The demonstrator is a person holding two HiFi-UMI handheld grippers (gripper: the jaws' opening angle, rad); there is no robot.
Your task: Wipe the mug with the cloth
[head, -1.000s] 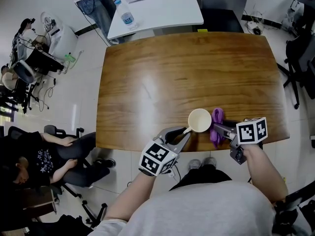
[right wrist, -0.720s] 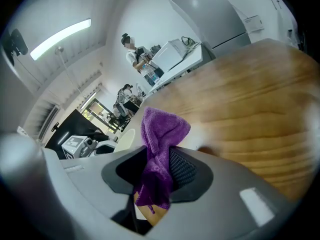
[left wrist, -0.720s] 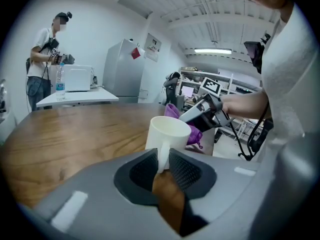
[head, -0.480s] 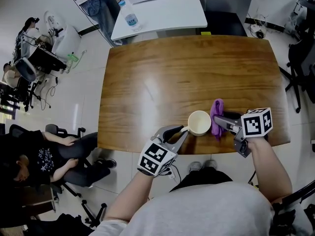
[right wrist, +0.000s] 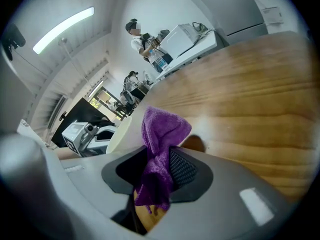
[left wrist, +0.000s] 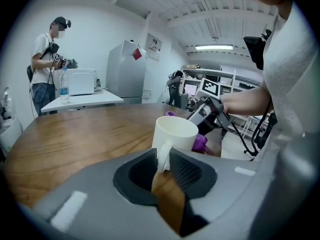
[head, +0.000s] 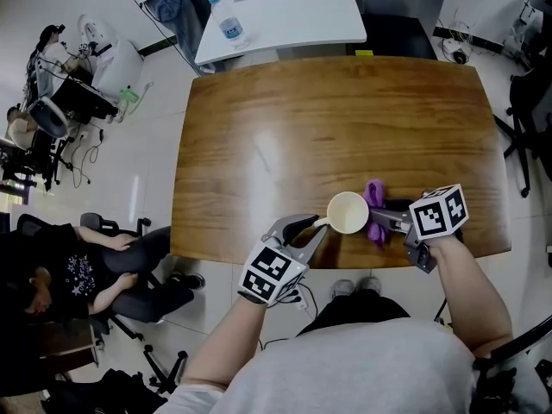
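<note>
A cream mug (head: 348,212) stands near the front edge of the wooden table (head: 302,128). My left gripper (head: 321,228) grips the mug's handle (left wrist: 163,156); its jaws are opening slightly, with the handle still between the pads. My right gripper (head: 379,220) is shut on a purple cloth (head: 374,193) and presses it against the mug's right side. In the right gripper view the cloth (right wrist: 161,134) bunches up out of the jaws, with the mug (right wrist: 120,134) just to its left. The left gripper view shows the cloth (left wrist: 200,143) behind the mug (left wrist: 176,133).
A white table (head: 276,11) with a water bottle (head: 228,26) stands behind the wooden one. A seated person (head: 78,274) and office chairs are at the left. The table's front edge (head: 345,261) lies right below both grippers.
The right gripper has slid the cloth along the mug's right side, first away from me, then back a little. The left gripper has stayed on the handle.
</note>
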